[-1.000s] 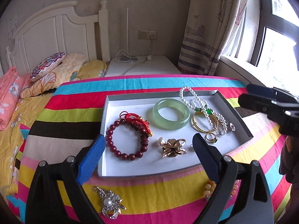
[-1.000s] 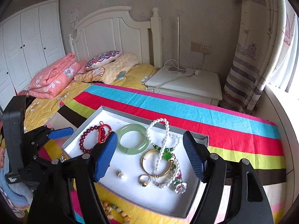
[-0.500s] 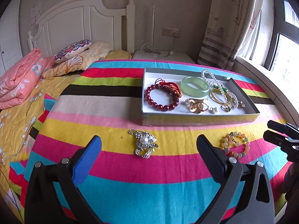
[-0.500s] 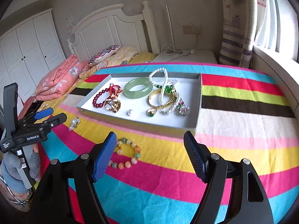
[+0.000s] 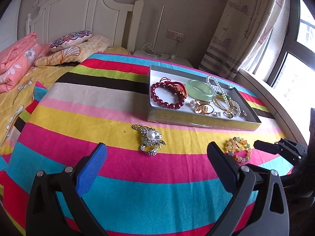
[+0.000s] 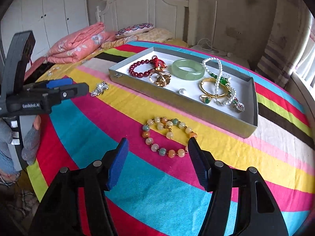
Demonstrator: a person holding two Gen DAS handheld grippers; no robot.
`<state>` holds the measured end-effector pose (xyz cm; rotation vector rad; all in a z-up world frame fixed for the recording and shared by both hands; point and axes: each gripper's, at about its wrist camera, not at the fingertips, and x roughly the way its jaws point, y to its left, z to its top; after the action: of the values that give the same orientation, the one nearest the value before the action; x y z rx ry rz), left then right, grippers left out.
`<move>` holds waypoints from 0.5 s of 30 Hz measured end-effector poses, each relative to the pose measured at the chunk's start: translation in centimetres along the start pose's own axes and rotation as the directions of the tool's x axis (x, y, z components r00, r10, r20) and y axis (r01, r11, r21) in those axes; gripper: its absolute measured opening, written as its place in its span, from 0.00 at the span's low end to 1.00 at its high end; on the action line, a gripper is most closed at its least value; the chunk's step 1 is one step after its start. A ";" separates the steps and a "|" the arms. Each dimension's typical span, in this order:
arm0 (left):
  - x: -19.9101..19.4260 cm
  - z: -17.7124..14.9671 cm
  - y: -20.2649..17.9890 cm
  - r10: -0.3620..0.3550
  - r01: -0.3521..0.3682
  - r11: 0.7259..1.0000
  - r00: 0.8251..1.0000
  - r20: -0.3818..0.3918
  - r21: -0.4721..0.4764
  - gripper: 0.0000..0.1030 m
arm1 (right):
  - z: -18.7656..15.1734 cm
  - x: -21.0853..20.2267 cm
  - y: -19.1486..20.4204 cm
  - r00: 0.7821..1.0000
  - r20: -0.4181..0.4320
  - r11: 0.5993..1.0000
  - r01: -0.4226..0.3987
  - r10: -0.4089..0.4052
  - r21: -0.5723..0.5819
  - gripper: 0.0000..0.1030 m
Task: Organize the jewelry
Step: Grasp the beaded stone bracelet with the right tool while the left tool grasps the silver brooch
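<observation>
A shallow grey tray (image 5: 200, 123) with a white floor is seen lying on a bed covered by a brightly striped blanket (image 5: 122, 169). Inside the tray a dark red bead bracelet (image 5: 167, 96) with a red cord tassel is placed at the left end, with a pale green jade bangle (image 5: 199, 90) just beside it, and a gold flower brooch (image 5: 202, 108) in front of them. A white pearl necklace (image 6: 215, 68) is draped over a gold bangle (image 6: 211, 89) toward the right end, where a green-stone ring (image 6: 205, 99) and a loose pearl (image 6: 182, 91) are also seen. Two pieces are left outside the tray on the blanket: a rhinestone brooch with a pearl centre (image 5: 150, 138), near the tray's front left corner, and a bracelet of pale yellow, orange and green beads (image 6: 167, 136), close to the tray's front wall. The left gripper (image 5: 156, 157) is held low over the blanket with its jaws spread wide and nothing between them; the rhinestone brooch is seen just ahead of it. The right gripper (image 6: 157, 157) is likewise held with its jaws wide apart and nothing grasped, the multicoloured bead bracelet lying just ahead of the fingertips, partly within the gap between them. A folded pink quilt (image 6: 78, 45) and a patterned pillow (image 6: 134, 28) are seen near the white headboard (image 6: 143, 7).
</observation>
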<state>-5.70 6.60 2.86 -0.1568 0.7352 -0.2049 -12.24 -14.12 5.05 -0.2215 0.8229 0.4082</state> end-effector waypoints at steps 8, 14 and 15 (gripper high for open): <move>0.6 0.0 -0.3 0.015 -0.015 1.000 0.999 -0.030 0.009 0.98 | 1.5 3.4 0.1 0.994 -0.110 1.000 0.022 -0.021 0.010 0.59; 1.1 0.1 -0.2 0.025 -0.024 1.000 0.998 -0.064 0.015 0.98 | 0.7 2.9 0.2 0.995 -0.097 1.000 -0.012 0.013 0.010 0.25; 1.2 0.1 -0.2 0.028 -0.027 1.000 0.997 -0.068 0.015 0.98 | 0.5 2.8 0.1 0.995 -0.095 1.000 -0.016 0.017 0.015 0.19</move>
<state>-4.78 6.15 2.19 -0.1266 0.8035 -0.1898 -10.25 -13.14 3.33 -0.2223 0.9210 0.4095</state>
